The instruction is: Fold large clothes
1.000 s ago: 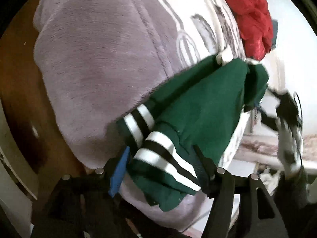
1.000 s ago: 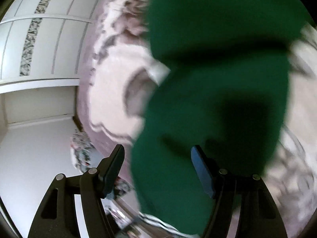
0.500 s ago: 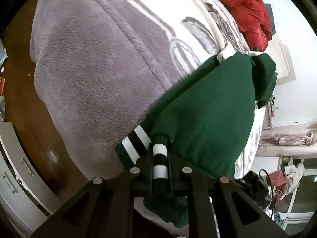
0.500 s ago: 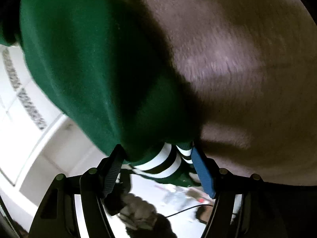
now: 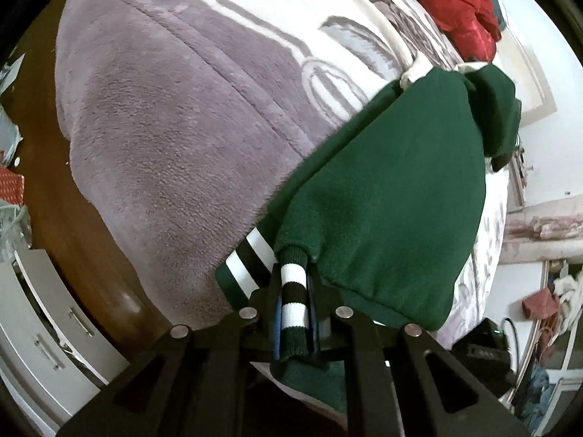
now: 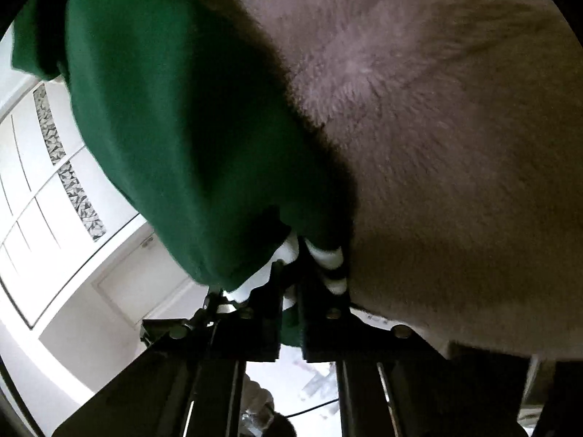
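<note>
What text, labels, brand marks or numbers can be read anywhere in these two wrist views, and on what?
None can be read.
Green sweatshirt: no print or tag showing, only black and white stripes on the cuff held in the left gripper.
Blanket: pattern only, no letters.
Dark box at lower right: pale marks, too small and blurred to read.
Wardrobe doors: decorative strips, no lettering.

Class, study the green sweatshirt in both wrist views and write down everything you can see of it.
The green sweatshirt looks like thick, dark green fleece with ribbed trim striped black and white. It lies bunched and partly folded on a fuzzy purple-and-white blanket on a bed. The left gripper is shut on a striped band, and the right gripper is shut on another striped edge. A cream bit shows at its far end, near a red garment.
</note>
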`<state>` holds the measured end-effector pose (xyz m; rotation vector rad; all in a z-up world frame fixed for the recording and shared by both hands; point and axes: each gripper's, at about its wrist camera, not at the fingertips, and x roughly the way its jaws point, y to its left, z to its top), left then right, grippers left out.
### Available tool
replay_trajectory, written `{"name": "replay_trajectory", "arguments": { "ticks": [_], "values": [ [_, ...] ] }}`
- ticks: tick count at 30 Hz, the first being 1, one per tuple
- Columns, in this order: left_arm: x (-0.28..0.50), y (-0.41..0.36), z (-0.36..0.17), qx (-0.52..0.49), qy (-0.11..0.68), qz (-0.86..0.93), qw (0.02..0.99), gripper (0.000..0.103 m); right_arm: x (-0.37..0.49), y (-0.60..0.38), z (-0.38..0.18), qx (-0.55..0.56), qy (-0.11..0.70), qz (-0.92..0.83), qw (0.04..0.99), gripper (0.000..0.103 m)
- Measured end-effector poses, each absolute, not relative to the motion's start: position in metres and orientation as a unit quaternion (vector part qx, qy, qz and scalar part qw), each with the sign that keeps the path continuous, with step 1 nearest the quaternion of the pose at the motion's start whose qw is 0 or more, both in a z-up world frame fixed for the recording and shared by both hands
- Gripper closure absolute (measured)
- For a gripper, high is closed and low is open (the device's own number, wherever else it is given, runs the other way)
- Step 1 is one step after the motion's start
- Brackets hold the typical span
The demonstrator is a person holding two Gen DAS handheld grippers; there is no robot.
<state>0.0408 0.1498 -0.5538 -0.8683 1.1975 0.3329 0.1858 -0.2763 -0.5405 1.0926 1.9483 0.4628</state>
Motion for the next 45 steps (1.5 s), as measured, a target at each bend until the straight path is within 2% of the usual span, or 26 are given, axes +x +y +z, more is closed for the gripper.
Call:
{"name": "replay_trajectory", "arguments": {
  "ticks": [12,16,20,23,25,26,28,29,30,33,38,43,45],
  "values": [
    [0.041,0.186,-0.563,-0.401,0.563,0.092,0.717,0.093,0.141,-0.23,-0.465,0.366,0.784,0.159,0.476,0.099],
    [0.043,0.195,-0.579,-0.392,0.579,0.08,0.711,0.093,0.135,-0.231,-0.504,0.326,0.808,0.116,0.476,0.099],
    [0.047,0.198,-0.581,-0.383,0.597,0.063,0.702,0.089,0.148,-0.234,-0.496,0.268,0.818,0.149,0.486,0.096],
    [0.047,0.193,-0.553,-0.357,0.61,0.051,0.706,0.088,0.17,-0.259,-0.477,0.281,0.821,0.16,0.47,0.085],
    [0.043,0.189,-0.526,-0.322,0.609,0.048,0.723,0.086,0.186,-0.282,-0.459,0.286,0.813,0.146,0.486,0.062],
    [0.042,0.188,-0.512,-0.304,0.606,0.047,0.733,0.083,0.197,-0.294,-0.45,0.283,0.804,0.141,0.503,0.058],
    [0.042,0.19,-0.493,-0.282,0.597,0.057,0.749,0.059,0.223,-0.315,-0.431,0.279,0.785,0.136,0.536,0.055],
    [0.045,0.192,-0.486,-0.274,0.592,0.065,0.755,0.031,0.237,-0.323,-0.422,0.279,0.776,0.135,0.55,0.055],
    [0.051,0.194,-0.479,-0.268,0.583,0.071,0.764,0.022,0.253,-0.329,-0.415,0.28,0.766,0.133,0.563,0.053],
    [0.082,0.203,-0.476,-0.261,0.573,0.078,0.773,0.022,0.302,-0.344,-0.397,0.286,0.738,0.127,0.598,0.05],
    [0.181,0.196,-0.473,-0.255,0.546,0.066,0.795,0.022,0.386,-0.338,-0.368,0.272,0.696,0.142,0.649,0.05],
    [0.303,0.175,-0.476,-0.251,0.549,0.011,0.797,0.022,0.438,-0.316,-0.38,0.272,0.685,0.149,0.66,0.049],
    [0.353,0.162,-0.486,-0.241,0.561,-0.018,0.792,0.022,0.453,-0.32,-0.403,0.282,0.691,0.142,0.651,0.049]
  ]
}}
